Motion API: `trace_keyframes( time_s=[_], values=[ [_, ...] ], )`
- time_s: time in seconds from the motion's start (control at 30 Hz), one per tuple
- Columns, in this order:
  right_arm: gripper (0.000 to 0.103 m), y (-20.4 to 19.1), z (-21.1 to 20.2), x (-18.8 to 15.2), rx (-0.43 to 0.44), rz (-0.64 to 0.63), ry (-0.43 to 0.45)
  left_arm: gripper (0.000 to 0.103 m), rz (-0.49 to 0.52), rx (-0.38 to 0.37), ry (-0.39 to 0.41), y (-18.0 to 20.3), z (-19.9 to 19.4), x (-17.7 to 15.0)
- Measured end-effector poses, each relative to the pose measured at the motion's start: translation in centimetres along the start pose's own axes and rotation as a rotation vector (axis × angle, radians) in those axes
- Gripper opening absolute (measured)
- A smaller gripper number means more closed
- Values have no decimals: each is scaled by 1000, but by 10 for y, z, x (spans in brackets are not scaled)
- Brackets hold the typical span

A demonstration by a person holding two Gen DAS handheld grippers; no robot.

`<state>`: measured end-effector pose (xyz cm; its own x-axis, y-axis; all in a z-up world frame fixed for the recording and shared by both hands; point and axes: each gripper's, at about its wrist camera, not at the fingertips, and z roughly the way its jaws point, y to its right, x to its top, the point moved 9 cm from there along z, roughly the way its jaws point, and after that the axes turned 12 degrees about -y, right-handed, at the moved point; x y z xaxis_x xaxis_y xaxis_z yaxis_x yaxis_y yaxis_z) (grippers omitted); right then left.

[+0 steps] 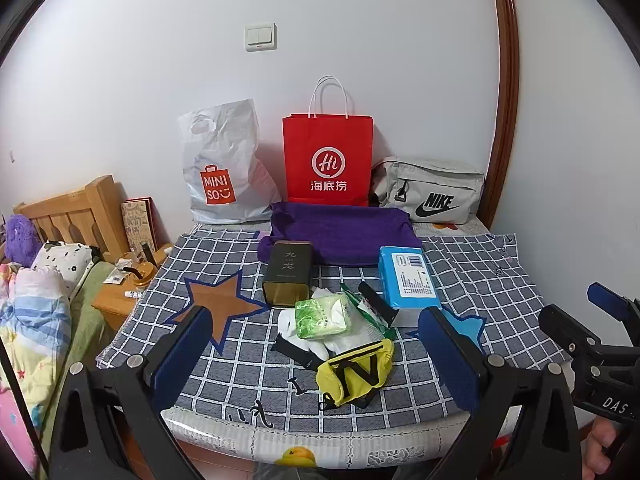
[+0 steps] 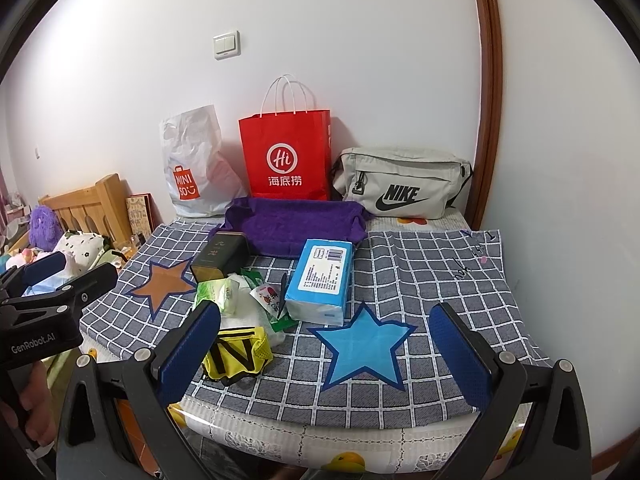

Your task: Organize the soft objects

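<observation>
though half hidden under tissue pack (image 1: 323, 317), white cloth (image 1: 289, 322); both jaws released.

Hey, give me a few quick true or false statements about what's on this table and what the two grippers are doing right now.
1. Both grippers, left gripper and right gripper, are open and hold nothing. True.
2. The red paper bag lies flat on the checked cloth. False: it stands upright against the wall.
3. The blue tissue pack sits in front of the purple fabric tray. True.
4. The yellow pouch is inside the purple fabric tray. False: it lies on the checked cloth near the front edge.
</observation>
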<state>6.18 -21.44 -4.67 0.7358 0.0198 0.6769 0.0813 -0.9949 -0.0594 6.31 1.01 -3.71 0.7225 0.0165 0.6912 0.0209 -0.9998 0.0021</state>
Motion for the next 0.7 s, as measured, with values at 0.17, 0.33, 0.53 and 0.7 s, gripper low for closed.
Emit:
trace_keyframes(
  time_s=[0.17, 0.33, 0.53, 0.7],
  values=[
    [103, -1, -1, 0, 0, -2, 2, 103, 0, 0, 1, 0, 0, 0],
    [103, -1, -1, 0, -1, -7, 2, 103, 0, -2, 2, 0, 0, 0],
    [103, -3, 1, 0, 3, -13, -1, 103, 3, -1, -5, 0, 3, -1],
    [103, -3, 16, -4, 9, -37, -26, 103, -11, 14, -20, -12, 21, 2]
  ],
)
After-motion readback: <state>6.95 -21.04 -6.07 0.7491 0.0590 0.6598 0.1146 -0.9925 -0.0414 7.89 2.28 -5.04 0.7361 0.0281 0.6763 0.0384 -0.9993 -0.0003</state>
